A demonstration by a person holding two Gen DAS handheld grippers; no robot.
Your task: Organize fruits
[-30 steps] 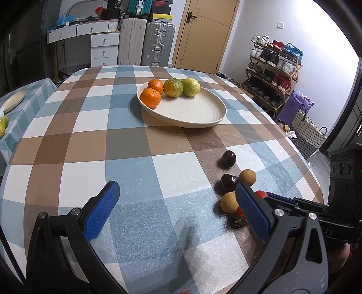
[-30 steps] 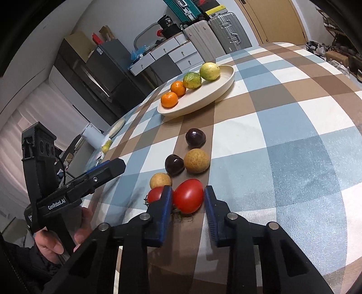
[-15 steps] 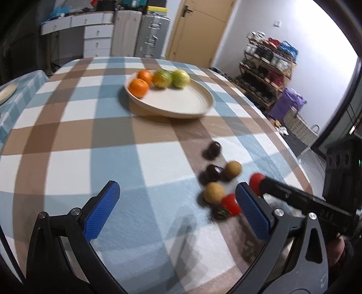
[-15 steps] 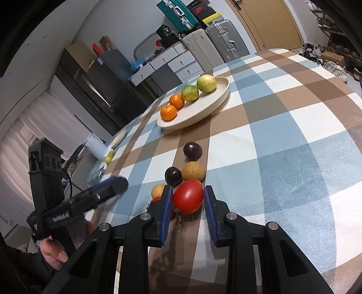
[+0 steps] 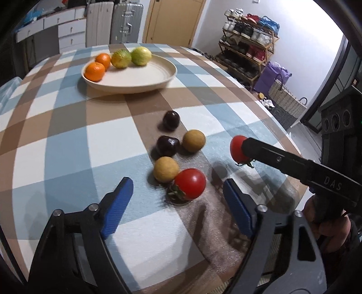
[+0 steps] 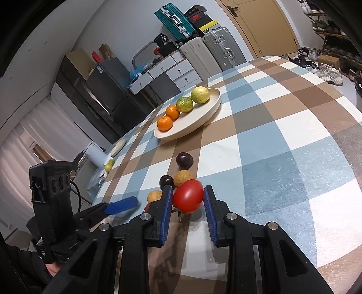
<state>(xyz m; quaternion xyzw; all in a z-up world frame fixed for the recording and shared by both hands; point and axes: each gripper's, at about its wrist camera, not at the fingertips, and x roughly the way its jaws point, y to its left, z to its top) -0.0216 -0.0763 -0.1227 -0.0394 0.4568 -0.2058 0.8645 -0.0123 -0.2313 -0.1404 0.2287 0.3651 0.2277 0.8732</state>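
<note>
1. The cream plate (image 5: 168, 72) sits toward the far left part of the checked tabletop (image 5: 67, 140); along its far-left rim lie two oranges (image 5: 95, 71), a green-yellow citrus (image 5: 121, 59) and a pale green citrus (image 5: 141, 56), side by side
2. The left gripper (image 5: 174, 208) hangs low over the near edge of the tabletop with its blue pads (image 5: 116, 207) spread wide and holding nothing
3. A loose tomato (image 5: 191, 183) lies on the cloth just ahead of the gap between those pads, touching neither, its green stem end turned toward the near edge
4. Touching that tomato on its far-left side is a tan round fruit (image 5: 166, 169); beyond it lie a dark plum (image 5: 167, 145), a second tan fruit (image 5: 194, 140) and another dark plum (image 5: 171, 120), forming a loose line between the tomato and the plate
5. The right gripper (image 6: 186, 201) has its pads closed in narrowly on a second tomato (image 6: 188, 195), held clear above the cloth near the right edge, with a shadow under it
6. The right gripper's black finger reads "DAS" in the left wrist view
7. Off the tabletop stand silver suitcases (image 5: 121, 23), a wooden door (image 5: 172, 20), a shoe rack (image 5: 248, 45) and a woven basket (image 5: 286, 101)
</note>
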